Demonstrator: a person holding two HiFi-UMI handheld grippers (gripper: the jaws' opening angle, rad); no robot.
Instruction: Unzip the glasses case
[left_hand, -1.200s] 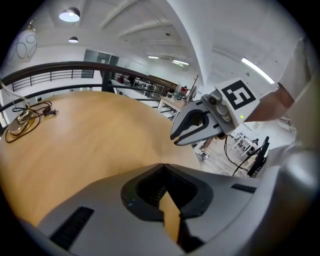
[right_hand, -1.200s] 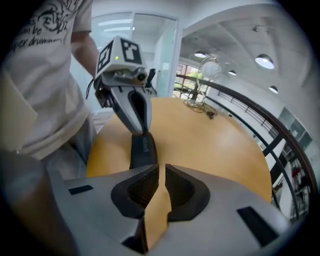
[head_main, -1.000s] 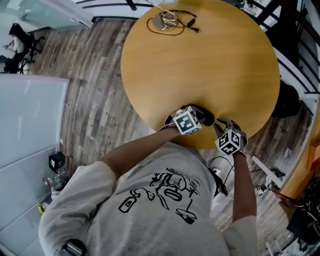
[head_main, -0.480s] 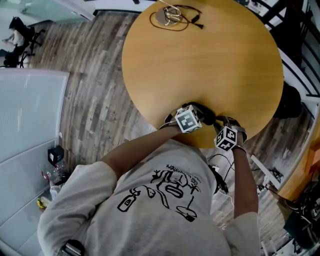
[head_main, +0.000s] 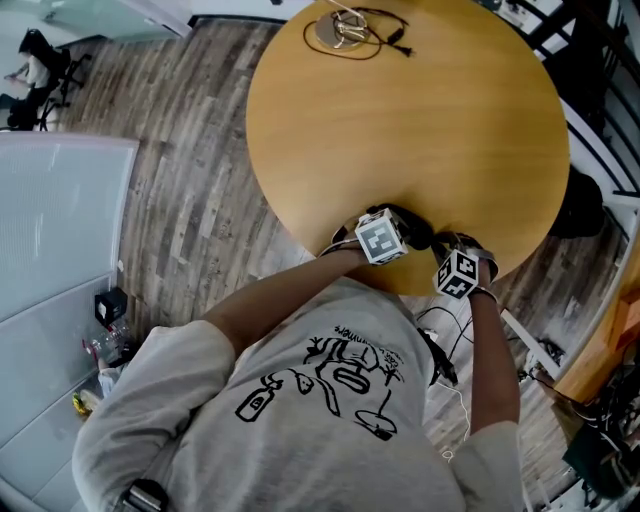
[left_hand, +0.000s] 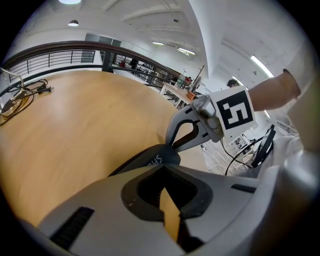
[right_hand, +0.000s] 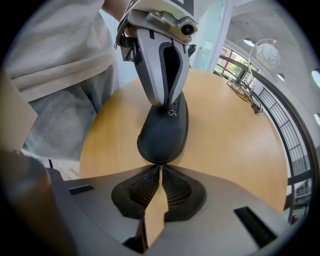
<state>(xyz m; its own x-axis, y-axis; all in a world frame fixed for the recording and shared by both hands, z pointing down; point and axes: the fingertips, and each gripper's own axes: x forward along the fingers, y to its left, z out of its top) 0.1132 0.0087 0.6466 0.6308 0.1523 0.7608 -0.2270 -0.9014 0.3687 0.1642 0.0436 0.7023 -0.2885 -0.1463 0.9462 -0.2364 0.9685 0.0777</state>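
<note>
- Presently we list one glasses case (right_hand: 162, 127): black, soft-sided, lying flat on the round wooden desk (head_main: 400, 120), near the edge closest to the person and between the two claws.
- Left claw (left_hand: 164, 169): clenched, tips down on the end of the case that lies farther from the right claw. We read this as a bracing hold.
- Right claw (right_hand: 160, 167): clenched, tips meeting at the rim of the case's other end. Whether a zip pull sits between them is too small for us to tell.
- Of the zip: the seam we can see around the rim lies closed, with no gap.
- Progress, in our judgement: both grips are set and unzipping has not visibly begun, so the full run of the zip is left.
- Also on the desk, well apart at the far side: a coiled cable (head_main: 360, 30).
</note>
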